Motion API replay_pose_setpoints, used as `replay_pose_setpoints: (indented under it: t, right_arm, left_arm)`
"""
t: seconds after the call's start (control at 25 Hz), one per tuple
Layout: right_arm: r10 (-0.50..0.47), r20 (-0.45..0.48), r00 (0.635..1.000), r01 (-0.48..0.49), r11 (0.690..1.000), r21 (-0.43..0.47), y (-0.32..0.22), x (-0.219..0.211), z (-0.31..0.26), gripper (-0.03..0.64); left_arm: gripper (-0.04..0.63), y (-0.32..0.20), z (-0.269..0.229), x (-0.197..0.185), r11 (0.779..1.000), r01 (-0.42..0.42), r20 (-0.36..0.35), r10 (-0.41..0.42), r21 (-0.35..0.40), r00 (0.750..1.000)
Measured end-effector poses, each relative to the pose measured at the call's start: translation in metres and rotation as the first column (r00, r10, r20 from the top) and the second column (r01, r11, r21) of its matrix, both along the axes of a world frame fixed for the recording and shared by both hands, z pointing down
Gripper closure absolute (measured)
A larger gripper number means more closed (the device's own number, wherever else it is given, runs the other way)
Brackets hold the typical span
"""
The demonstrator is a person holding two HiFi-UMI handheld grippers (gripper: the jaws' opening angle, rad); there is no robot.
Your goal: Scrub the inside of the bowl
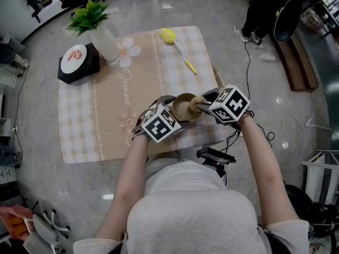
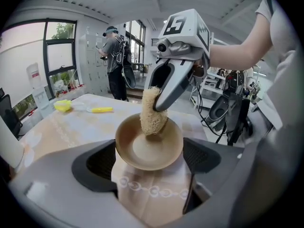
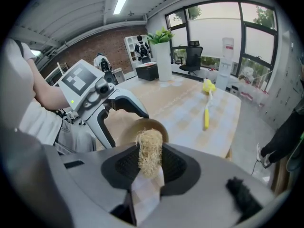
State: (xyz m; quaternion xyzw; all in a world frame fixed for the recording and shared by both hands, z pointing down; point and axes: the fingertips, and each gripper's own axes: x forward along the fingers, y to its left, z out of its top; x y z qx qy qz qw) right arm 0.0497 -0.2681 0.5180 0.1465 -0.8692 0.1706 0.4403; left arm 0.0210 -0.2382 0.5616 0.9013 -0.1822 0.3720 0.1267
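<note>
Left gripper (image 2: 150, 161) clamps bowl (image 2: 137, 151) by its rim, steadying it; right gripper (image 3: 150, 169) pinches loofah (image 3: 149, 148), tip inside bowl for scrubbing.

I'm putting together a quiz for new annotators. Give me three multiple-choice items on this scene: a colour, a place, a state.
1. The bowl is: A blue; B white; C tan.
2. The yellow brush lies: A on the floor; B on the tablecloth; C on a chair.
3. The right gripper is: A open; B shut on the loofah; C shut on the yellow brush.
Answers: C, tan in both gripper views; B, it lies on the tablecloth beyond the bowl; B, the loofah is clamped in it.
</note>
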Motion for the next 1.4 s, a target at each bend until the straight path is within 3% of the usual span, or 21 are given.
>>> replay_pose_setpoints:
  t: [0.28,0.48,0.76,0.92,1.08,1.4]
  right_arm:
    - [-0.058,-0.010,0.998,0.058,0.998,0.023,0.027,-0.007,0.001,0.517]
    - [-0.163,-0.009,0.987,0.163,0.986,0.038,0.043,-0.022,0.001,0.517]
    - [-0.390,0.007,0.921,0.388,0.918,0.075,0.055,-0.039,0.001,0.517]
    - [-0.458,0.028,0.889,0.454,0.886,0.094,0.051,-0.049,0.002,0.517]
    - [-0.431,0.056,0.901,0.425,0.900,0.093,0.038,-0.060,0.002,0.517]
    - [-0.234,0.041,0.971,0.231,0.971,0.064,-0.001,-0.059,0.014,0.517]
  left_arm:
    - [0.140,0.000,0.000,0.001,1.000,-0.018,0.008,0.018,-0.001,1.000]
    - [0.138,0.000,0.000,0.001,1.000,-0.028,0.015,0.028,-0.004,0.999]
    - [0.138,0.000,-0.001,0.001,0.999,-0.034,0.019,0.034,-0.010,0.999]
    - [0.138,0.000,0.000,0.001,0.999,-0.034,0.021,0.034,-0.012,0.999]
    - [0.138,0.000,0.000,0.001,0.999,-0.033,0.023,0.033,-0.017,0.999]
    - [0.140,0.000,0.000,0.001,0.999,-0.028,0.029,0.028,-0.015,0.999]
